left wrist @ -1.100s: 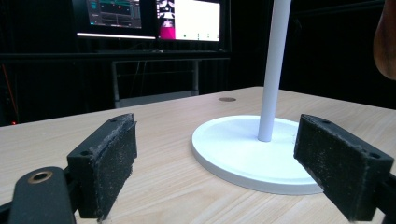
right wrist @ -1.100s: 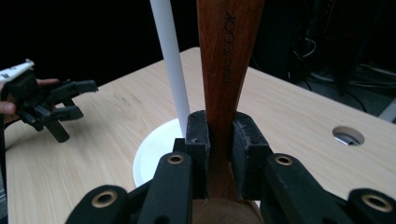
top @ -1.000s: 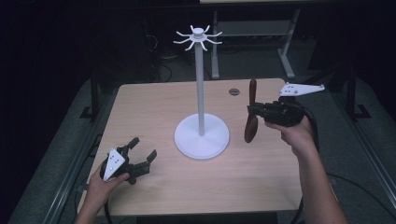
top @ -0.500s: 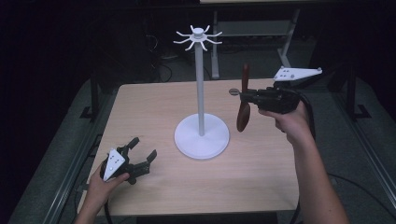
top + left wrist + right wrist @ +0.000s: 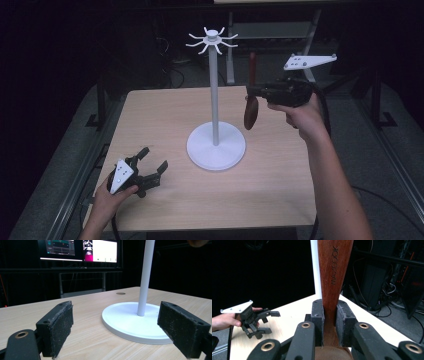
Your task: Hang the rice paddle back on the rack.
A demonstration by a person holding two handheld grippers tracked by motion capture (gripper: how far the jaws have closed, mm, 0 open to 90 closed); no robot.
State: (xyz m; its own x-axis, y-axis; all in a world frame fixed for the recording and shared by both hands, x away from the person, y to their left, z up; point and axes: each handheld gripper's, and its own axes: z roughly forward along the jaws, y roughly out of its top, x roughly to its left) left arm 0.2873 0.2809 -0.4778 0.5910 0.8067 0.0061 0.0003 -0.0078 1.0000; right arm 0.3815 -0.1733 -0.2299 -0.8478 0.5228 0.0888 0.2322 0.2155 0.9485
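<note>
dark room around a wooden table [image 5: 280, 190]; right gripper [image 5: 252, 92] clamps a wooden spoon [image 5: 251, 107] upright, handle up, just right of the white stand [image 5: 215, 100], below its hooks. left gripper [image 5: 152, 167], jaws apart, rests farther away.

You work at a light wooden table [image 5: 280, 190] in a dark room. Behind it you see 2 lit monitors [image 5: 82, 250] above a grey metal frame [image 5: 82, 282]. Black cables [image 5: 387, 312] lie on the grey floor [image 5: 380, 165].
</note>
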